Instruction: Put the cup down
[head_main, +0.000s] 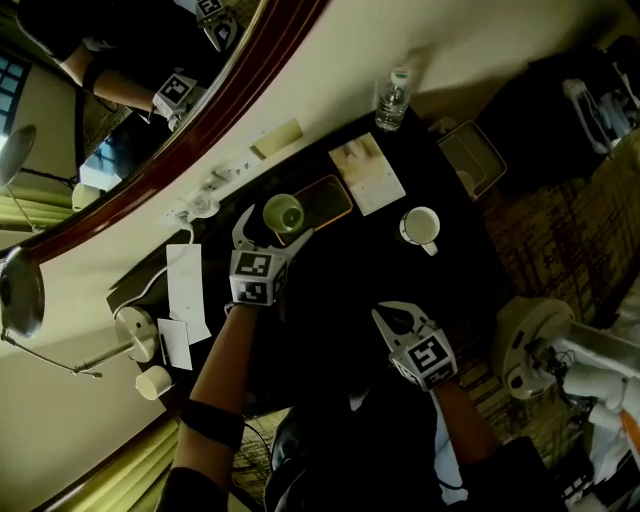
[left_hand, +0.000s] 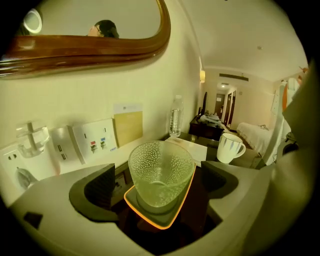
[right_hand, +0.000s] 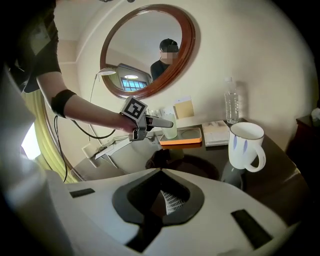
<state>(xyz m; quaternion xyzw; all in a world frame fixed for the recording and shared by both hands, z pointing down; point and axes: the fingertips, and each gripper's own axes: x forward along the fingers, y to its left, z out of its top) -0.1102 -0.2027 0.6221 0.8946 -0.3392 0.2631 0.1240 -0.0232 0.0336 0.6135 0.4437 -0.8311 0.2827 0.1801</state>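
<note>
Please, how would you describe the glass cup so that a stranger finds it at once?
Under the wood-framed mirror stands a dark desk; near the wall on it lies an orange-rimmed tray. The cup stands upright on that tray: clear dimpled glass, no handle, unlike the white mug and the plastic bottle.

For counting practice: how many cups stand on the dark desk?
2: a glass cup on the orange-rimmed tray between the open jaws of the left hand-held gripper, and a white mug further right. Others may be hidden.
</note>
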